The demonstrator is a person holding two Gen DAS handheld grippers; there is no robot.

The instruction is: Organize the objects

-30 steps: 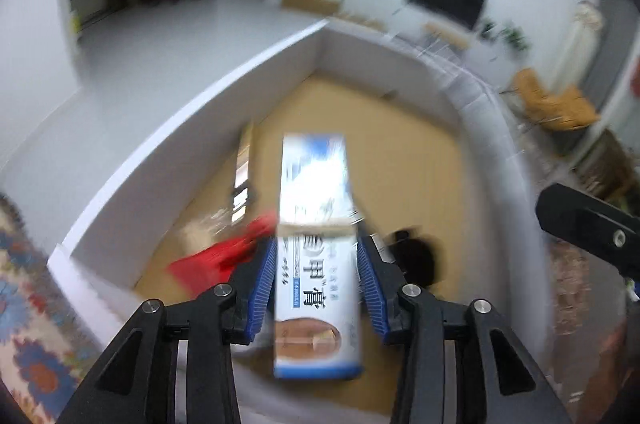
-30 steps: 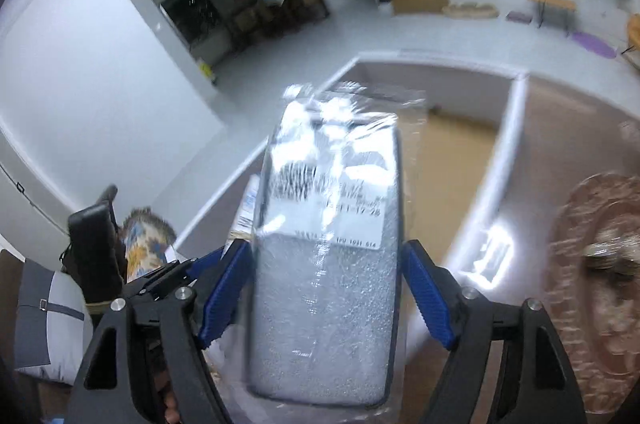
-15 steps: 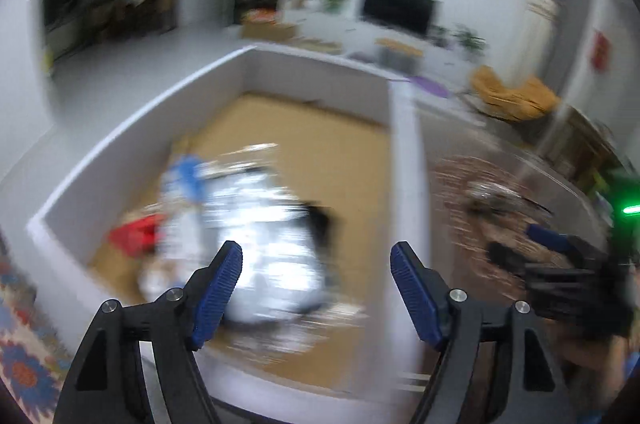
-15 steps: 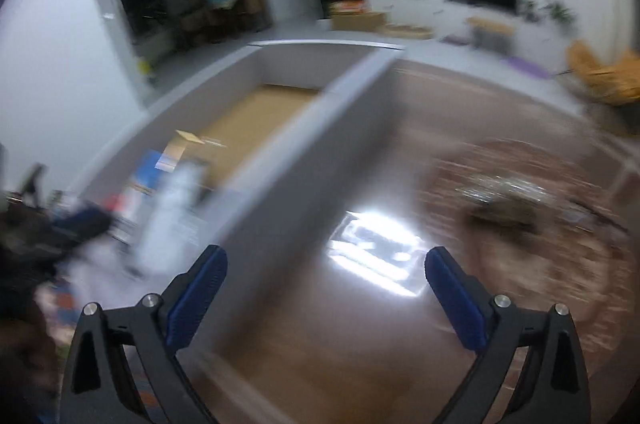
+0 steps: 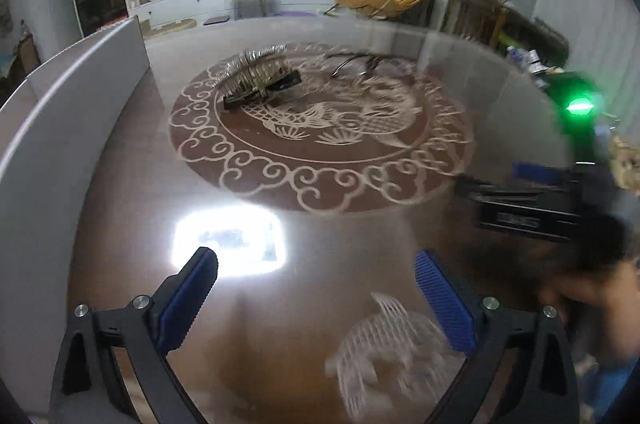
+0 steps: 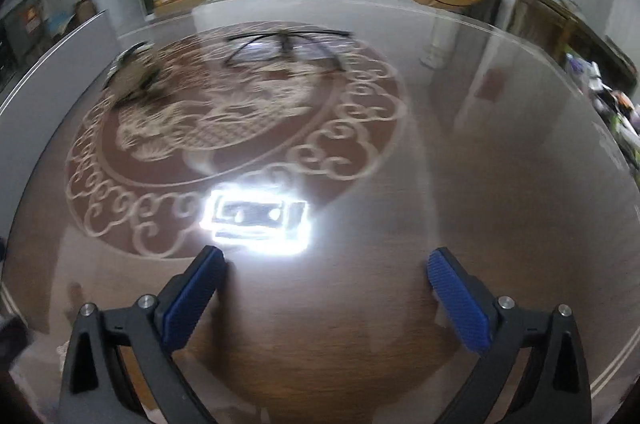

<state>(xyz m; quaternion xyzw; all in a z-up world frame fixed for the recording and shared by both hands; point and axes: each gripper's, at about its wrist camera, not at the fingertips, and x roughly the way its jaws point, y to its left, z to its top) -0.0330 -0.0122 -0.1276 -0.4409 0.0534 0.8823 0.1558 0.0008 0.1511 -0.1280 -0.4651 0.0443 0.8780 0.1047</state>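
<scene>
My left gripper (image 5: 316, 264) is open and empty, low over the glossy brown round table (image 5: 120, 224). My right gripper (image 6: 324, 264) is open and empty too; it also shows in the left wrist view (image 5: 520, 200), blurred at the right. A silvery foil packet (image 5: 258, 74) lies far out on the table's ornate medallion, and shows blurred in the right wrist view (image 6: 132, 72). Dark thin-framed glasses (image 5: 356, 62) lie beyond it. The white-walled box (image 5: 72, 80) stands at the left edge; its inside is hidden.
A bright lamp reflection (image 5: 228, 240) glares on the tabletop ahead of both grippers. A white fish pattern (image 5: 384, 344) is printed near the front edge. Clutter (image 6: 612, 104) sits at the table's right rim. The living room lies beyond.
Both grippers let go of their loads, the toothpaste box and the silver packet, into the box, opened wide and swung right over the round table.
</scene>
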